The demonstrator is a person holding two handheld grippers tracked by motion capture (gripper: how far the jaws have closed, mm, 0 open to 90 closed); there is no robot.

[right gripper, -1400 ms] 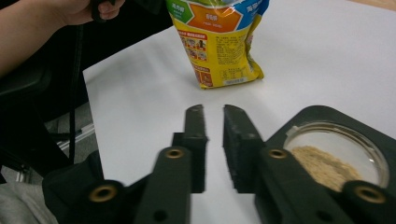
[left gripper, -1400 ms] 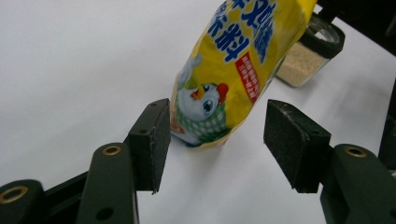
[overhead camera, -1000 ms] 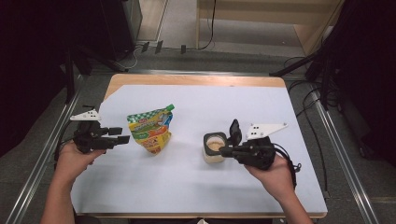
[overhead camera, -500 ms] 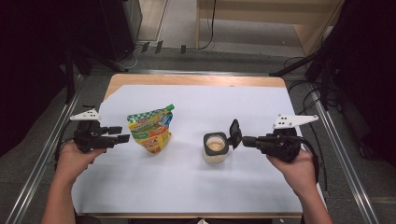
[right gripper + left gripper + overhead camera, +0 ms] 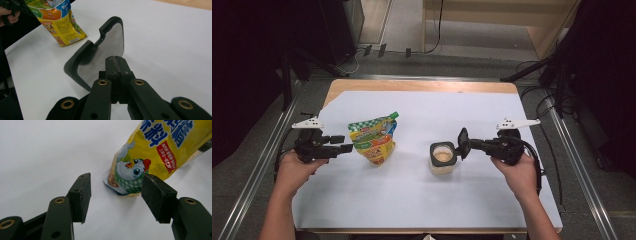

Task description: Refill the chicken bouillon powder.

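A yellow and green food pouch [image 5: 373,140] stands on the white table cover [image 5: 412,200], left of centre. My left gripper [image 5: 346,145] is level just left of it and open. In the left gripper view the pouch's bottom corner [image 5: 130,175] lies just beyond the spread pads of my left gripper [image 5: 115,195], untouched. A small clear container [image 5: 443,159] of beige contents stands open at centre. My right gripper [image 5: 465,142] is shut on the container's black-rimmed lid [image 5: 462,137], held on edge at the container's right rim. The right gripper view shows the lid [image 5: 100,50] clamped in my right gripper [image 5: 116,61].
The white cover leaves a strip of bare wood [image 5: 422,85] along the table's far edge. Metal rails [image 5: 257,170] run down both sides of the table. Cables [image 5: 542,100] and dark equipment lie on the floor behind.
My right hand has swung to the right and a little away from me, while the lid stays at the container's right rim. The left gripper and the pouch have not moved.
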